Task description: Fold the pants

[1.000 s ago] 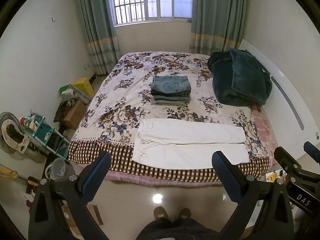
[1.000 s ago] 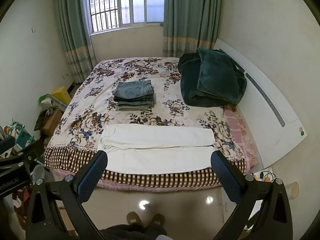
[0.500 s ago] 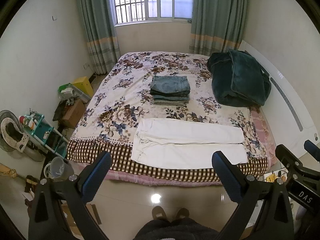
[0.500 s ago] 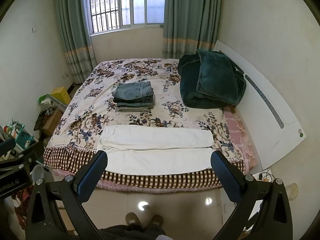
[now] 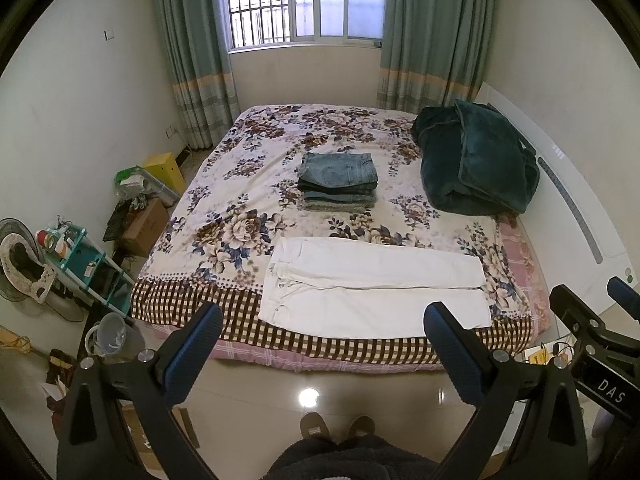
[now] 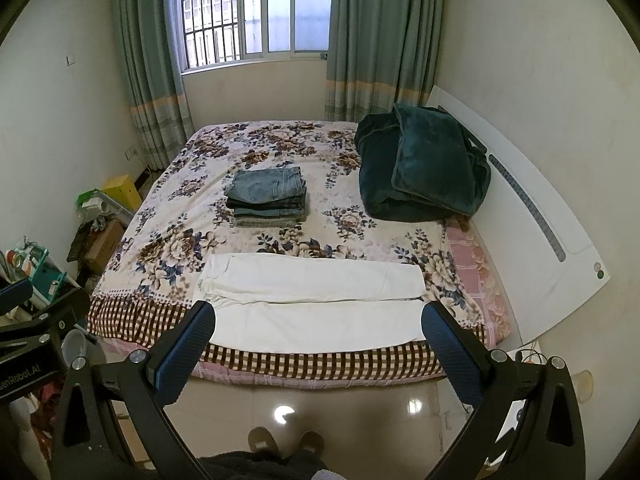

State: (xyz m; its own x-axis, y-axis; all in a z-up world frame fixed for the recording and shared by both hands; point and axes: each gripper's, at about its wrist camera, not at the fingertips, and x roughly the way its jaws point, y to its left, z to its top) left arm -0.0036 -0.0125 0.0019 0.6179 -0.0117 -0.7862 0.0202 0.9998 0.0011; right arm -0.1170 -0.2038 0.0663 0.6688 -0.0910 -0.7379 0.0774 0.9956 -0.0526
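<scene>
White pants (image 5: pixel 372 284) lie flat along the near edge of the floral bed (image 5: pixel 256 184), waist to the left, legs side by side to the right. They also show in the right wrist view (image 6: pixel 316 300). My left gripper (image 5: pixel 322 336) is open and empty, held well back from the bed above the floor. My right gripper (image 6: pixel 318 334) is open and empty too, at a like distance. The right gripper's body shows at the left wrist view's right edge (image 5: pixel 600 344).
A stack of folded jeans (image 5: pixel 338 182) sits mid-bed. A dark green blanket (image 5: pixel 476 164) is heaped by the white headboard (image 5: pixel 576 216). A teal shelf (image 5: pixel 80 256), fan, boxes and a bucket (image 5: pixel 114 334) crowd the floor at left. My slippers (image 5: pixel 336 426) stand on glossy tile.
Both views have risen and tilted slightly; the bed sits a little lower in frame. The pants have not moved and both grippers stay open.
</scene>
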